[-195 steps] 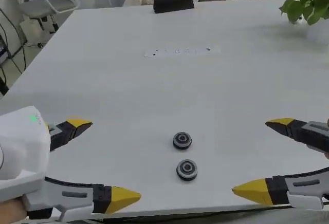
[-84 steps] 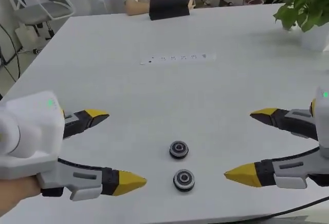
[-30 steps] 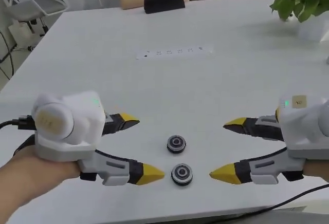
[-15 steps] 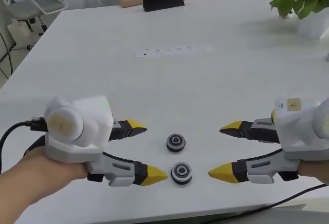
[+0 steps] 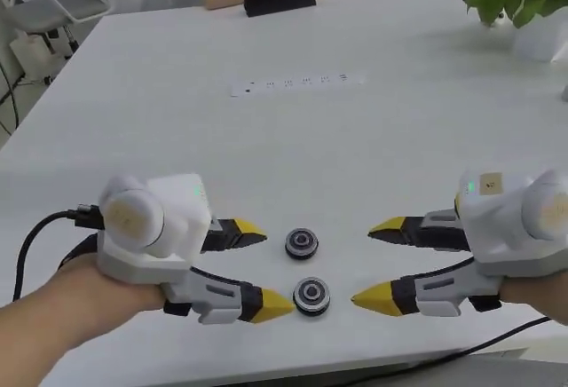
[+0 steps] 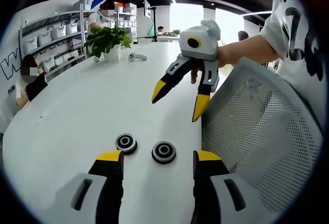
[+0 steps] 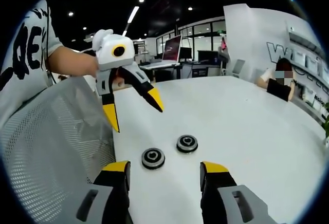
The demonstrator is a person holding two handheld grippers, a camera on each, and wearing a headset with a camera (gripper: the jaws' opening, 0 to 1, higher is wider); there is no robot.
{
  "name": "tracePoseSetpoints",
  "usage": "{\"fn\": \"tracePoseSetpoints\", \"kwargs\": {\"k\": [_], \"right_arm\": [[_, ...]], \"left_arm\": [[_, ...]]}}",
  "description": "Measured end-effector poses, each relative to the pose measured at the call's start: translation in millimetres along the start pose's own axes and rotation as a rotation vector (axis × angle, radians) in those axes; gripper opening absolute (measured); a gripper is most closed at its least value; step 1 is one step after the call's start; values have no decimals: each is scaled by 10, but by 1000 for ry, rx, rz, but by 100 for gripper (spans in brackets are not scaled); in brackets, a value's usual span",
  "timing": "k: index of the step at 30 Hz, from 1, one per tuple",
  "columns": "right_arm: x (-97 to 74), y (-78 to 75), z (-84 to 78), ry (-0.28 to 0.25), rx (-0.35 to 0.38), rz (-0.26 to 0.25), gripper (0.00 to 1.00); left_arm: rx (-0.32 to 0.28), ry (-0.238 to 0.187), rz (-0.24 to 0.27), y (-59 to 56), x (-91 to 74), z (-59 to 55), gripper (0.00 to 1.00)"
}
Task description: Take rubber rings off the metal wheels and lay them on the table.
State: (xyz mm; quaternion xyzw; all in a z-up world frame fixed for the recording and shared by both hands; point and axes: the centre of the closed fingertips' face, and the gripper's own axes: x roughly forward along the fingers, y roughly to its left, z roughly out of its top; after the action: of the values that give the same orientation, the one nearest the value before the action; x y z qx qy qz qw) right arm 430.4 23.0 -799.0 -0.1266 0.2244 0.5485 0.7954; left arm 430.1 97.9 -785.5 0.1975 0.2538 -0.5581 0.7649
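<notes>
This is the approach before the first grasp: both rubber rings look to be in place on their wheels and none lies loose on the table (image 5: 266, 138). The two metal wheels sit flat near the table's front edge, just beside each other, the nearer wheel (image 5: 311, 294) toward the person and the farther wheel (image 5: 302, 243) behind it. Each shows a pale hub inside a dark outer band, which I take to be the rubber ring (image 5: 298, 296). The left gripper (image 5: 275, 270) and the right gripper (image 5: 364, 264) face one another from either side of the pair, jaws spread wide on both and nothing between them. The left gripper's lower yellow tip is just beside the nearer wheel, though I cannot tell whether it touches. In the left gripper view the nearer wheel lies between that gripper's own jaws, slightly toward the chair side (the mesh back of a chair shows there). The next move probably calls for one gripper to pin a wheel by its hub or flank while the other works a tip under the band and peels it outward. The wheels are small and free to slide, so the holding grip should close before any pulling begins
</notes>
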Motion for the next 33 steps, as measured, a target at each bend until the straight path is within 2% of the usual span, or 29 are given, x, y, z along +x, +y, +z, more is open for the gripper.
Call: {"fn": "tracePoseSetpoints", "kwargs": {"k": [12, 26, 33], "right_arm": [[125, 56, -59, 22, -10, 41, 50], [227, 88, -103, 28, -5, 65, 48], [262, 125, -126, 33, -8, 78, 48]], "left_arm": [[-4, 16, -31, -42, 99, -24, 46], [-5, 30, -46, -41, 191, -60, 42], [-2, 41, -60, -77, 244, -77, 39]]}}
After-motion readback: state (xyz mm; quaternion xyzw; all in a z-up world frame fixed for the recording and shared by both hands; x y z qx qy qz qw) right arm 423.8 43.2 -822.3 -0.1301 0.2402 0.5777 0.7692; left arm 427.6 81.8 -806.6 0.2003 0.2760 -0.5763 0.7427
